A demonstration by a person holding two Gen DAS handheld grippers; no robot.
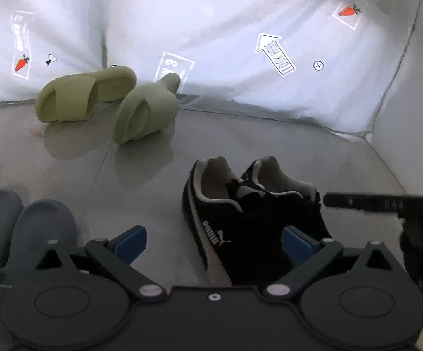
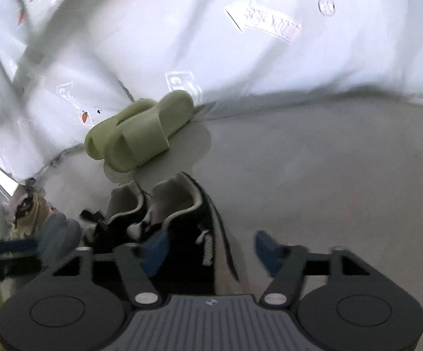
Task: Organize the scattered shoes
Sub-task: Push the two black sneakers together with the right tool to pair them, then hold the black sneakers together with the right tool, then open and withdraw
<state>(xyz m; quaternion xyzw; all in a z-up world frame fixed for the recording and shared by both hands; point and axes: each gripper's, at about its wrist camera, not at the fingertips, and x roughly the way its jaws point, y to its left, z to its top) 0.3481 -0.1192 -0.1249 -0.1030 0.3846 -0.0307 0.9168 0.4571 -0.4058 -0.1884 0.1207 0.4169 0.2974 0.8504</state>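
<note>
On the grey floor (image 1: 269, 134) your black suede sneakers (image 1: 240, 210) stood paired; both tongs (image 1: 214, 242) (image 2: 211, 248) were released, green foam slides (image 1: 109, 99) remained scattered.

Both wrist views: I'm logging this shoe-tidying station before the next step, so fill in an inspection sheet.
Surface: grey glossy floor, reflective.
Job's things: black sneakers paired side by side; green slides askew by the sheet, one on its side; grey-blue slides side by side at the left.
Clutter: beige item near the wall, unclear.
Grippers: left tongs open, empty; right tongs open astride one sneaker.
Cables: nothing seen.
Surroundings: white printed sheet hanging behind; white wall to the right.
</note>
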